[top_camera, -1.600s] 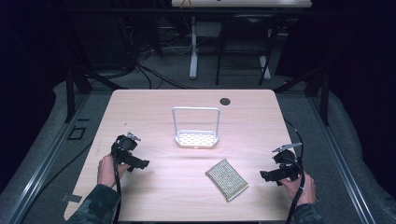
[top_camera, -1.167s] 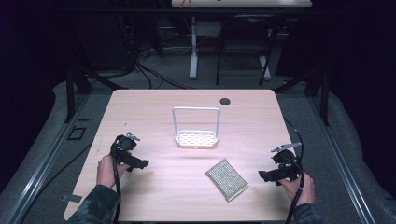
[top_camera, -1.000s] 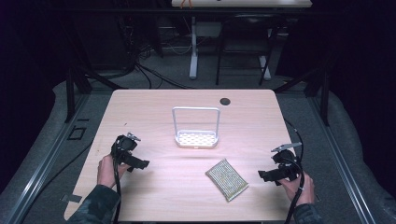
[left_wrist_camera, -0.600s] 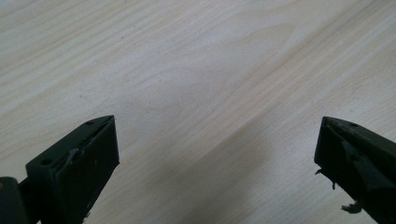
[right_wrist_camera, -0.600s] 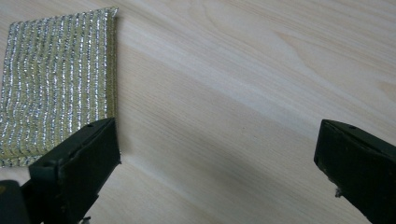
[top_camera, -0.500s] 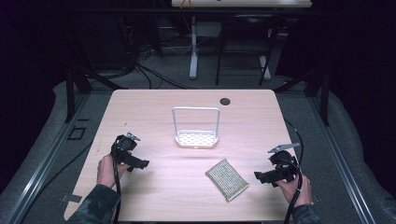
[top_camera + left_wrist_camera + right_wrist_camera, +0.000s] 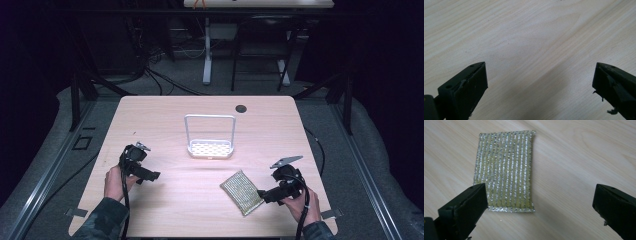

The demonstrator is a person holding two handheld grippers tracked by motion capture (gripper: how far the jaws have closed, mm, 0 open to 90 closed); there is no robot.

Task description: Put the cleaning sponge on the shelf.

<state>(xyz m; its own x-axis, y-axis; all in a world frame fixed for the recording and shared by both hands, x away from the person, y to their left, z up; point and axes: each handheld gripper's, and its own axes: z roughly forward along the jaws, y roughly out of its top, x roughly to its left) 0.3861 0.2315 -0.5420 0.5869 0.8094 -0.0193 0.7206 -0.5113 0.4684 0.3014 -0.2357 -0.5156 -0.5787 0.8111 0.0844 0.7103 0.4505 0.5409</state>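
A glittery yellow-silver scouring sponge point(image 7: 242, 192) lies flat on the wooden table point(image 7: 165, 120), front right. In the right gripper view the sponge point(image 7: 505, 168) sits just ahead of the left jaw, untouched. My right gripper point(image 7: 263, 195) is open, its jaws wide apart and close to the sponge's right edge; in its own view the right gripper point(image 7: 539, 207) has bare wood between the jaws. My left gripper point(image 7: 152, 176) rests open at the front left, and the left gripper point(image 7: 540, 87) points at plain tabletop.
A white wire-framed rack with a perforated base point(image 7: 210, 147) stands upright at the table's middle. A small dark round hole point(image 7: 241, 108) marks the far edge. Table legs and cables lie on the floor behind the table.
My right gripper has slid left toward the sponge, ending close beside its right edge. The left gripper and the sponge have stayed put.
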